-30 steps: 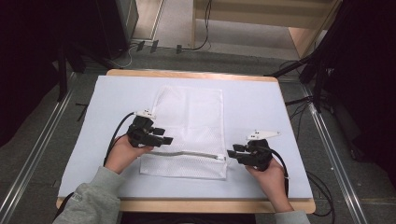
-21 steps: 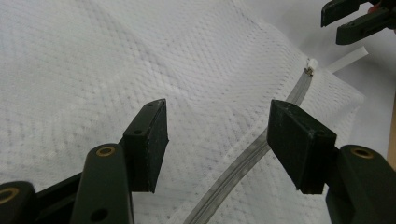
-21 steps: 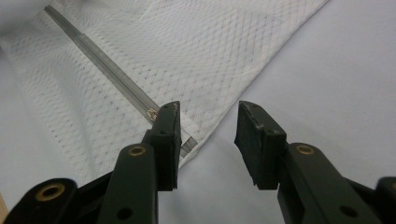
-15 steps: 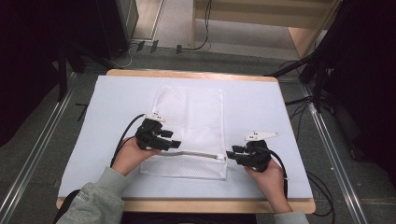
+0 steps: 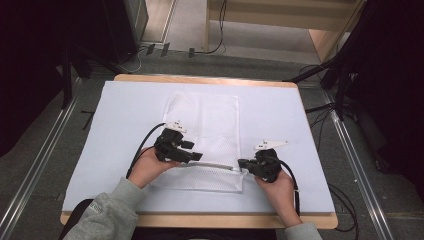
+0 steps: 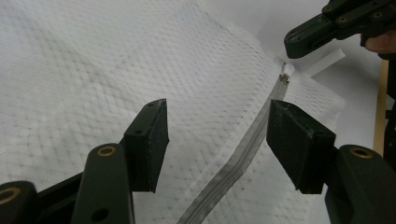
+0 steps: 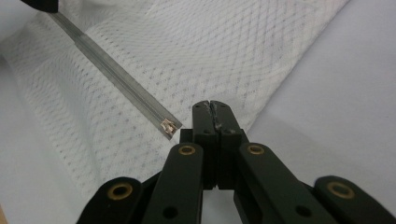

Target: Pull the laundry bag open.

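A white mesh bag lies flat on the pale table cover, with a grey zipper running across its near part. My left gripper is open just above the bag, its jaws straddling the zipper in the left gripper view. My right gripper is shut, its tip at the bag's right edge beside the zipper slider. Nothing visible is pinched between its jaws. The left gripper view also shows the slider with the right gripper beyond it.
The cover spans a wooden table whose edge runs along the front. Metal rails flank both sides, and cables lie on the floor at the right. Bare cover surrounds the bag on its left, right and far sides.
My left gripper has moved right, from the bag's left edge to over the zipper. The right gripper has stayed nearly still at the bag's right edge.
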`<state>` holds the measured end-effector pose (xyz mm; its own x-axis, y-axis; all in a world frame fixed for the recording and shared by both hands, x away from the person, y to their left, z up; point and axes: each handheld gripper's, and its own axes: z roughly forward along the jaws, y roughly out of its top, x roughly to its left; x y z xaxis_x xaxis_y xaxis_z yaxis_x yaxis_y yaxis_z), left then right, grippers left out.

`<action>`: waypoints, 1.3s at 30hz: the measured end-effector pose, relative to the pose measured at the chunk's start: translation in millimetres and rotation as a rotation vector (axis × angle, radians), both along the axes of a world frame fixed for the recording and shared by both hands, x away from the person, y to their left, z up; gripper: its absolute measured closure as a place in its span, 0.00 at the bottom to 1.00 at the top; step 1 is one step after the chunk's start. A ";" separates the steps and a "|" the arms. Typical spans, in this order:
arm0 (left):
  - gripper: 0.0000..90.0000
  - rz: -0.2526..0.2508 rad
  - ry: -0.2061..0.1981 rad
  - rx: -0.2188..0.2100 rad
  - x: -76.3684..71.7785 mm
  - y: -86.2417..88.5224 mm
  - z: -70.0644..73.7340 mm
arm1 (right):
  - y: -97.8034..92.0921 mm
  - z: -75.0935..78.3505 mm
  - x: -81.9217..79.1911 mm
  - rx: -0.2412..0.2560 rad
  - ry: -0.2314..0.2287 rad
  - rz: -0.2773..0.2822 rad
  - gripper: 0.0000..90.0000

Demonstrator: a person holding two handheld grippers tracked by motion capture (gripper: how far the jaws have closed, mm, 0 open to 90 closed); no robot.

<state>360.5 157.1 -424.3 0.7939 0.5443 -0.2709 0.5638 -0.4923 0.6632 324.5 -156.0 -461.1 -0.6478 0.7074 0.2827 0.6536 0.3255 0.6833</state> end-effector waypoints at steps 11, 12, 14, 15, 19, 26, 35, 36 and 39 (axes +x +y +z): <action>0.45 -0.022 0.004 -0.001 1.8 -10.0 -3.6 | 4.4 -13.5 5.3 -0.005 0.052 0.019 1.00; 0.45 -0.022 0.006 -0.001 2.1 -10.1 -3.8 | 3.9 -13.5 5.1 -0.003 0.054 0.023 1.00; 0.45 -0.025 0.005 0.001 2.4 -10.3 -4.3 | 3.5 -13.5 4.5 -0.002 0.055 0.025 1.00; 0.45 -0.025 0.004 0.003 2.3 -10.6 -4.4 | 3.4 -13.3 4.2 -0.002 0.057 0.029 1.00; 0.45 -0.025 0.002 0.007 2.2 -10.9 -4.6 | 4.0 -12.5 2.4 -0.004 0.068 0.045 1.00; 0.45 -0.024 0.001 0.011 1.8 -10.8 -4.3 | 6.8 -10.3 -0.7 -0.008 0.075 0.056 1.00; 0.45 -0.033 -0.006 0.014 1.1 -12.8 -4.8 | 13.1 -8.5 -3.0 -0.014 0.047 0.075 1.00; 0.45 -0.033 -0.006 0.015 1.0 -13.0 -4.9 | 14.2 -8.5 -3.2 -0.010 0.043 0.075 1.00; 0.45 -0.037 -0.005 0.017 1.1 -13.2 -5.2 | 16.2 -8.0 -3.6 -0.012 0.033 0.082 1.00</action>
<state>361.6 143.9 -429.4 0.8148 0.5193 -0.2577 0.5419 -0.5241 0.6571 320.9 -139.9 -469.1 -0.6942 0.6558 0.2967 0.6467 0.3873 0.6571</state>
